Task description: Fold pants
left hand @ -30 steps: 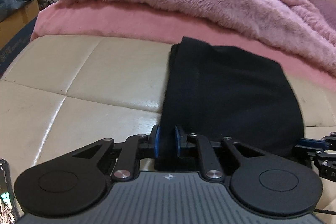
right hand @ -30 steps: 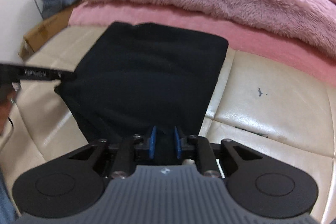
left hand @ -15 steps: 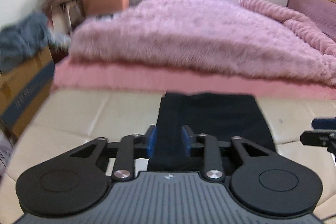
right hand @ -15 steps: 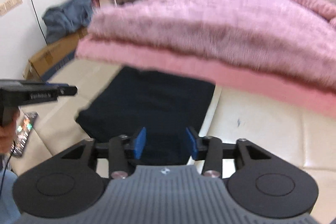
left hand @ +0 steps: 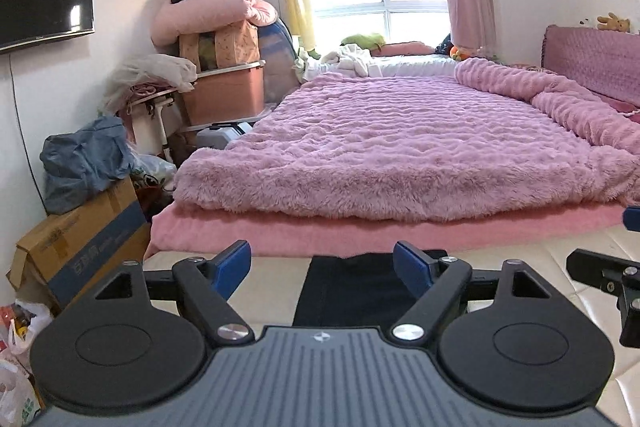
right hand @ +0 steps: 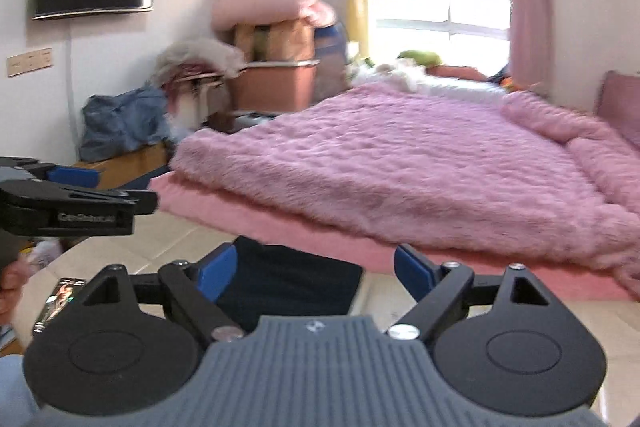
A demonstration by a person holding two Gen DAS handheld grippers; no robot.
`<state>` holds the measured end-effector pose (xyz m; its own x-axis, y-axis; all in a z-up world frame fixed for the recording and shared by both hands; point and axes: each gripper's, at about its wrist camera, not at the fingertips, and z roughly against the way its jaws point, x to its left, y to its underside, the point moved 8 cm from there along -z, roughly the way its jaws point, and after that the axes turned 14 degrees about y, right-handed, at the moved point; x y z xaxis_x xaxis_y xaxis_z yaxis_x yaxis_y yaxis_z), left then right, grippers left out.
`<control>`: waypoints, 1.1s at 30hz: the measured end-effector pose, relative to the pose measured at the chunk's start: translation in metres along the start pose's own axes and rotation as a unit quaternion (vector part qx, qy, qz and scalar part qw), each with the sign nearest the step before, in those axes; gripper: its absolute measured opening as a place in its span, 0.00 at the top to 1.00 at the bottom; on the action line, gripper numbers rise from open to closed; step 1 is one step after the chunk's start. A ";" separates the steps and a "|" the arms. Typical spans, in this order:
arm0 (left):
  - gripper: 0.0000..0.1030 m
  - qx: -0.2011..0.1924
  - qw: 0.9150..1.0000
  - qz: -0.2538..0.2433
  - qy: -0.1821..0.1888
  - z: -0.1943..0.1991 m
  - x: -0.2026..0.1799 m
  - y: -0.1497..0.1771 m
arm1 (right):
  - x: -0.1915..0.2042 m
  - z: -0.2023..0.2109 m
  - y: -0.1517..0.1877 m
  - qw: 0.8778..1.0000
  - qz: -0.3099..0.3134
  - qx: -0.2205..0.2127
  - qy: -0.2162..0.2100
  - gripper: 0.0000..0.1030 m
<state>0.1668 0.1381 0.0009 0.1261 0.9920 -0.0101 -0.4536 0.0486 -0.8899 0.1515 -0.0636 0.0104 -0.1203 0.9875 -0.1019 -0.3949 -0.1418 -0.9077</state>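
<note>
The black pants (left hand: 352, 287) lie folded flat on the cream leather bench (left hand: 540, 259) at the foot of the bed. My left gripper (left hand: 322, 269) is open and empty, raised above the pants' near edge. My right gripper (right hand: 316, 269) is open and empty too, raised over the pants (right hand: 288, 283), which lie low between its blue pads. The right gripper's fingers show at the right edge of the left wrist view (left hand: 612, 275). The left gripper shows at the left of the right wrist view (right hand: 72, 203).
A pink fluffy blanket (left hand: 400, 147) covers the bed beyond the bench. Cardboard boxes (left hand: 80, 247), a blue cloth heap (left hand: 84, 163) and stacked bins (left hand: 224, 83) stand at the left. A phone (right hand: 60, 299) lies on the bench left of the pants.
Both grippers let go of the pants, opened wide and lifted up and back. The views tilted up from the bench to the room. The pants stay folded on the bench.
</note>
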 end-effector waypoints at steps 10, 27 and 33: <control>0.08 0.103 0.994 0.023 0.020 0.001 -0.017 0.066 | -0.011 0.018 0.052 0.996 -0.014 0.085 0.017 0.20; 0.08 0.153 0.988 0.024 0.026 -0.001 -0.028 0.101 | 0.003 0.001 0.112 0.983 -0.026 0.182 -0.005 0.20; 0.08 0.152 0.988 0.024 0.025 -0.001 -0.028 0.100 | 0.003 -0.001 0.113 0.982 -0.026 0.186 -0.009 0.20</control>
<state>0.1189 0.1155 -0.0882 0.1380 0.9872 -0.0794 -0.7036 0.0413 -0.7094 0.1077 -0.0766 -0.0928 -0.1054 0.9932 -0.0495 -0.7066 -0.1098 -0.6991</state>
